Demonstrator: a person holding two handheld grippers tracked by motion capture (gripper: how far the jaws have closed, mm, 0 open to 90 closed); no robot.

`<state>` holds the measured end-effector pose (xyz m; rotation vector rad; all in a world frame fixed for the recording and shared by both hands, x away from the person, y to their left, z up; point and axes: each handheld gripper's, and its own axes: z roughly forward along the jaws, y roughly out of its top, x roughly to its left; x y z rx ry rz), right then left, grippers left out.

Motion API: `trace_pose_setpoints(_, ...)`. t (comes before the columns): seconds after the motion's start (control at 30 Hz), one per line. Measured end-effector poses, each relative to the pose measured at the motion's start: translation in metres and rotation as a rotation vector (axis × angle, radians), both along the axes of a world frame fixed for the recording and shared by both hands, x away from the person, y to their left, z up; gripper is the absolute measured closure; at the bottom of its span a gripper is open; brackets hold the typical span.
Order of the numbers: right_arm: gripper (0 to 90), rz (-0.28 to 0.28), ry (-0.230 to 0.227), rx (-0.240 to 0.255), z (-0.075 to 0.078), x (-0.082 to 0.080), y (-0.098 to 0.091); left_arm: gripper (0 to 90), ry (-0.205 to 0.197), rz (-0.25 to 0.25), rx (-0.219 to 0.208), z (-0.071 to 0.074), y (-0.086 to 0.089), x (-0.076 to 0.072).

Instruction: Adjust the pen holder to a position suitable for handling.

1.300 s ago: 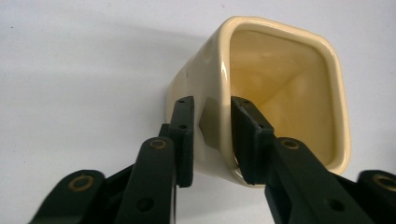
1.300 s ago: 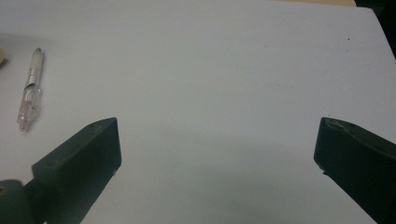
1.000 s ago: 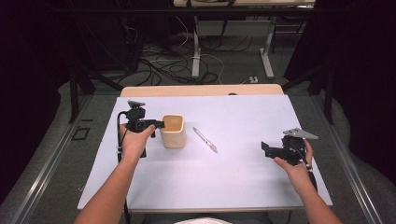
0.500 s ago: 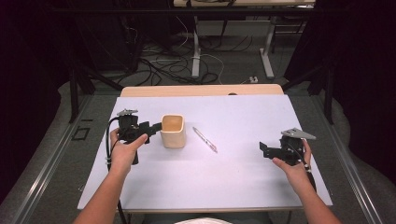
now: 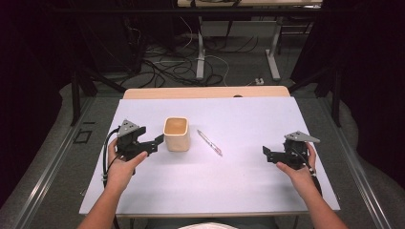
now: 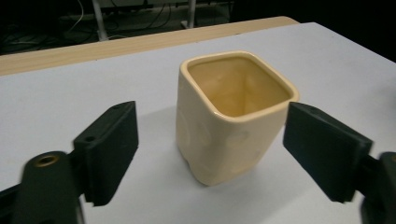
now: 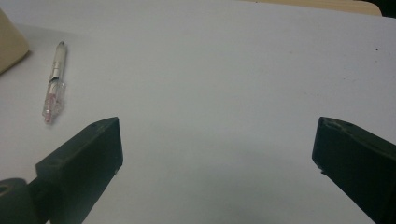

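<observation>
Left gripper, jaws just opened apart, sits just beside the cream cup; its own view reveals the cup's bare inside; right gripper gapes well apart from it

A slim clear-and-white pen with a pinkish tip lies slantwise near the middle of the white tabletop, which sits over a light wooden board whose far edge shows as a strip. On the grey floor beyond the table, a tangle of black and white cables spreads around the white metal legs of another desk.
</observation>
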<state>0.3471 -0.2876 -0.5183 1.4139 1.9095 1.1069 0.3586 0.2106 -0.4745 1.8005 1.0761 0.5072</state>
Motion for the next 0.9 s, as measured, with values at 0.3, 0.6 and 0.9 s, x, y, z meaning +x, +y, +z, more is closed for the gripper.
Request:
trace_pose_setpoints(0.3,1.3,0.011,0.007,-0.009,-0.001,0.0,0.005,0.1,0.029,-0.028,-0.017,-0.01,0.0,-0.013)
trace_pose_setpoints(0.6,1.3,0.033,0.01,-0.004,0.002,-0.001,0.015,0.1,0.056,0.018,-0.05,-0.017,0.007,-0.016)
trace_pose_setpoints(0.9,1.3,0.064,-0.035,-0.036,0.009,0.0,0.03,0.2,0.053,0.008,-0.02,-0.026,0.012,-0.015)
